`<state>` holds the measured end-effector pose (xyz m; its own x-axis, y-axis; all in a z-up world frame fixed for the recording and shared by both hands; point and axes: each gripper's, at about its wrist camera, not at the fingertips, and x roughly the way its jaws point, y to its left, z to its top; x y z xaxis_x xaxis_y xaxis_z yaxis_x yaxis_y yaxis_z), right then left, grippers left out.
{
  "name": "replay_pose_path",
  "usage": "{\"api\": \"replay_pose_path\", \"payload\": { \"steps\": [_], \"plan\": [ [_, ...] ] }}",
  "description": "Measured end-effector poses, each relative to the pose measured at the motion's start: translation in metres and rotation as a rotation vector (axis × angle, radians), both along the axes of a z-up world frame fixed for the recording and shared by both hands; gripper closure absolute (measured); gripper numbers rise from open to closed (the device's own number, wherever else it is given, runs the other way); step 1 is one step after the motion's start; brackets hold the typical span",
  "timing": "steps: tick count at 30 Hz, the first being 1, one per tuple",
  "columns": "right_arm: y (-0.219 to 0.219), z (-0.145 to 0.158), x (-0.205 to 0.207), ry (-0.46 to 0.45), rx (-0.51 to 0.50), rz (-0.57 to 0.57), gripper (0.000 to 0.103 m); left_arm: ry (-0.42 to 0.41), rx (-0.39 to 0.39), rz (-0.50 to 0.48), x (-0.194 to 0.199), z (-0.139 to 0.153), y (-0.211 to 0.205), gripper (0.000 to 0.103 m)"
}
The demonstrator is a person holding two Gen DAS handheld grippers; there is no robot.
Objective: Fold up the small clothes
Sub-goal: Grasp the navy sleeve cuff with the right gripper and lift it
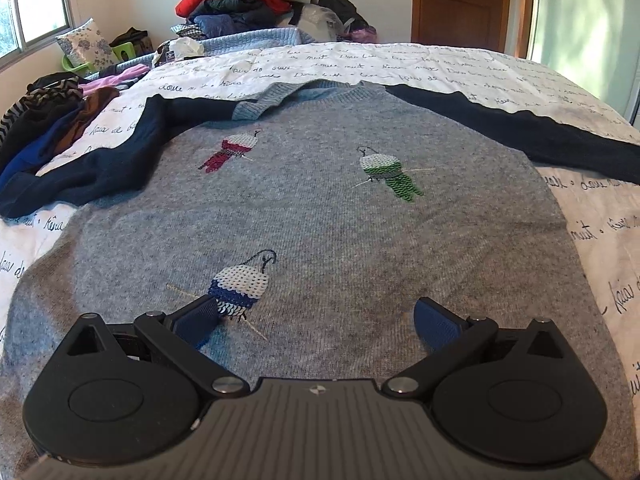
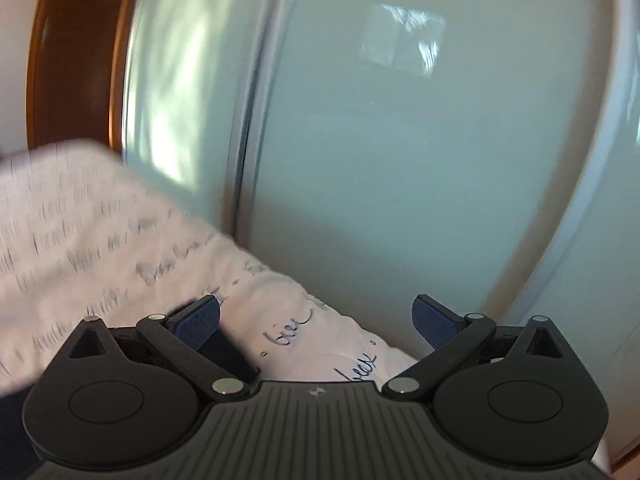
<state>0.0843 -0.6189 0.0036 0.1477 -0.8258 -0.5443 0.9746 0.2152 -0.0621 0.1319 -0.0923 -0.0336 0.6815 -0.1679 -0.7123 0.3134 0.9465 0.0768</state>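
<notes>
Grey knit: sweater flat on bed, unfolded.
Left claw: spread, empty.
Right claw: spread, empty.
Left: all folds.

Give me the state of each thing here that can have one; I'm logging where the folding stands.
Grey sweater: spread flat, front up, unfolded.
Right-hand navy sleeve: stretched out straight.
Left-hand navy sleeve: bent and bunched.
Left gripper: open, over the hem, holding nothing.
Right gripper: open, at the bed's edge, holding nothing.
Wooden door: shut.
Clothes pile: heaped, unfolded.
</notes>
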Motion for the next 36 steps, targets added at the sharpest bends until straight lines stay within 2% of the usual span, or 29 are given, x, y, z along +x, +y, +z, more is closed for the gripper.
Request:
{"api": "replay_pose_path", "payload": {
  "steps": [3,5,7,9,15,20,23,26,28,29,30,31,32,33,35,36],
  "plan": [
    [-0.019,0.001,-0.055,-0.438,0.213,0.135,0.000,-0.013,-0.009,-0.004,-0.003,0.003,-0.001,0.000],
    [-0.029,-0.012,-0.060,-0.566,0.369,0.277,0.000,-0.026,-0.015,0.001,-0.006,0.006,-0.001,0.000],
    [-0.027,-0.024,-0.055,-0.610,0.440,0.336,0.000,-0.039,-0.023,0.001,-0.009,0.010,0.001,0.000],
    [-0.021,-0.034,-0.047,-0.621,0.469,0.358,0.000,-0.049,-0.021,0.000,-0.011,0.014,0.003,0.000],
    [-0.019,-0.072,-0.045,-0.723,0.593,0.316,0.000,-0.052,0.019,0.017,-0.012,0.014,0.007,0.000],
    [-0.031,-0.091,-0.047,-0.818,0.557,0.331,0.000,-0.007,-0.029,-0.001,-0.010,0.012,0.007,0.000],
    [-0.042,-0.093,-0.036,-0.830,0.540,0.379,0.000,0.013,-0.055,-0.021,-0.011,0.012,0.004,0.000],
    [-0.050,-0.093,-0.030,-0.844,0.517,0.354,0.000,0.022,-0.052,-0.024,-0.011,0.011,0.002,0.000],
    [-0.055,-0.094,-0.027,-0.842,0.498,0.331,0.007,0.025,-0.042,-0.021,-0.011,0.009,0.001,0.000],
    [-0.057,-0.095,-0.025,-0.830,0.499,0.325,0.018,0.028,-0.041,-0.019,-0.011,0.009,0.001,0.000],
    [-0.059,-0.095,-0.023,-0.807,0.504,0.318,0.040,0.029,-0.044,-0.017,-0.011,0.009,0.002,0.000],
    [-0.061,-0.096,-0.020,-0.786,0.517,0.316,0.052,0.030,-0.049,-0.015,-0.011,0.009,0.003,0.000],
    [-0.062,-0.098,-0.018,-0.769,0.549,0.317,0.071,0.029,-0.054,-0.013,-0.011,0.010,0.004,0.000],
    [-0.063,-0.100,-0.019,-0.764,0.571,0.309,0.082,0.028,-0.061,-0.013,-0.010,0.011,0.005,0.000],
    [-0.062,-0.102,-0.024,-0.773,0.575,0.302,0.091,0.032,-0.072,-0.021,-0.010,0.012,0.006,0.000],
    [-0.061,-0.101,-0.025,-0.776,0.567,0.312,0.092,0.033,-0.075,-0.028,-0.010,0.013,0.006,0.000]
  ]
}}
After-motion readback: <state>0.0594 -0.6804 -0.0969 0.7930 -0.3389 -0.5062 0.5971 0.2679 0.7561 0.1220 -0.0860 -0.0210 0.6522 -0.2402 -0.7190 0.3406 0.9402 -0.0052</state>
